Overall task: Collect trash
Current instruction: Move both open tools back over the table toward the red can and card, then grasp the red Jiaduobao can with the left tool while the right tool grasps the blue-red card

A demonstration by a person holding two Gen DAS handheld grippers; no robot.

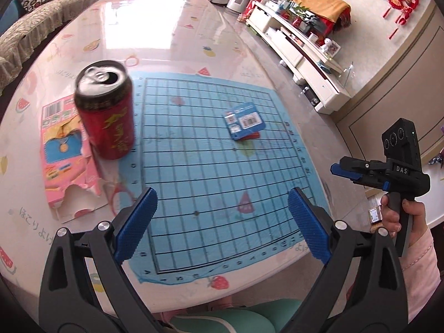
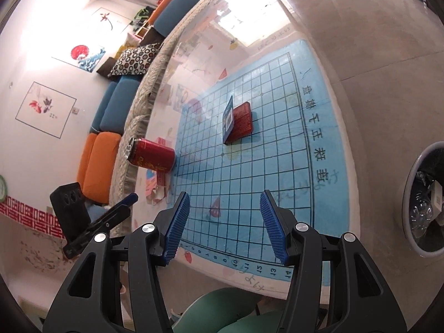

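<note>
An opened red drink can point(image 1: 106, 116) stands upright at the left edge of the blue grid mat point(image 1: 222, 166). Beside the can lies a torn pink carton point(image 1: 66, 161). A small blue and red card pack point(image 1: 244, 122) rests near the middle of the mat. My left gripper point(image 1: 222, 197) hovers over the mat's near part, open wide and holding nothing, the can ahead to its left. My right gripper point(image 2: 225, 195) is open and bare too, above the mat's near edge; the card pack point(image 2: 237, 120) lies ahead of it and the can point(image 2: 151, 155) to its left.
A grey bin point(image 2: 424, 199) with a clear bottle and other trash inside stands on the floor right of the table. A green chair point(image 2: 222, 313) is at the table's near edge. A sofa point(image 2: 116, 105) lies beyond the far side, and a white TV cabinet point(image 1: 299, 55) is off to the right.
</note>
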